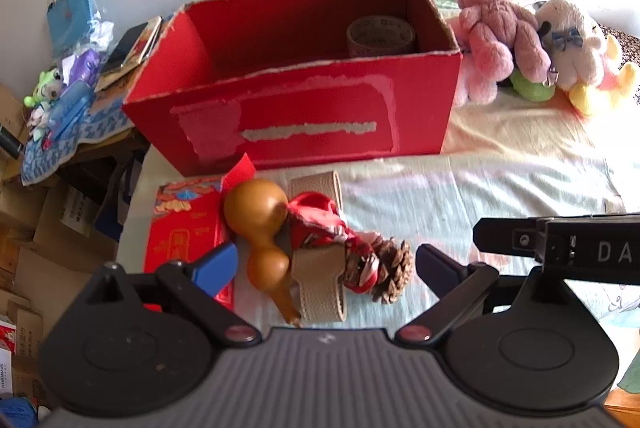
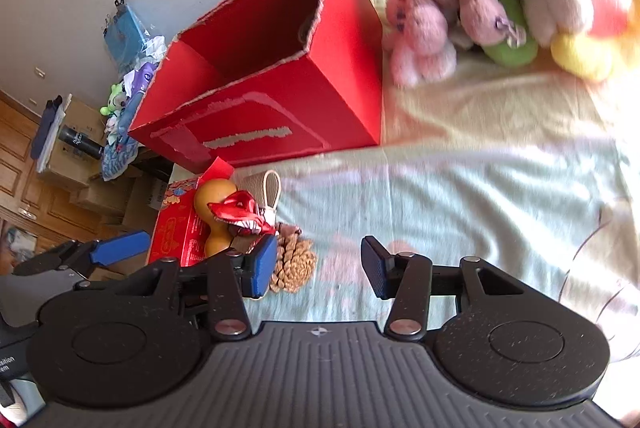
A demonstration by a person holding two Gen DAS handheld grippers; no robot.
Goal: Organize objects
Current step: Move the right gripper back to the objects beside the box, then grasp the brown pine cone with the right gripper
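Left claw (image 1: 324,264) wide open over the clutter pile, nothing held.
Gourd (image 1: 260,228) lies just ahead between its jaws, long axis near-to-far, beside strap (image 1: 320,268), red cloth (image 1: 316,216), pinecone (image 1: 394,268). Red box (image 1: 296,116) stands just beyond on the bed. Right claw (image 2: 320,264) is open, empty, with the pinecone at its left finger. Plush toys (image 1: 520,40) sit far right.
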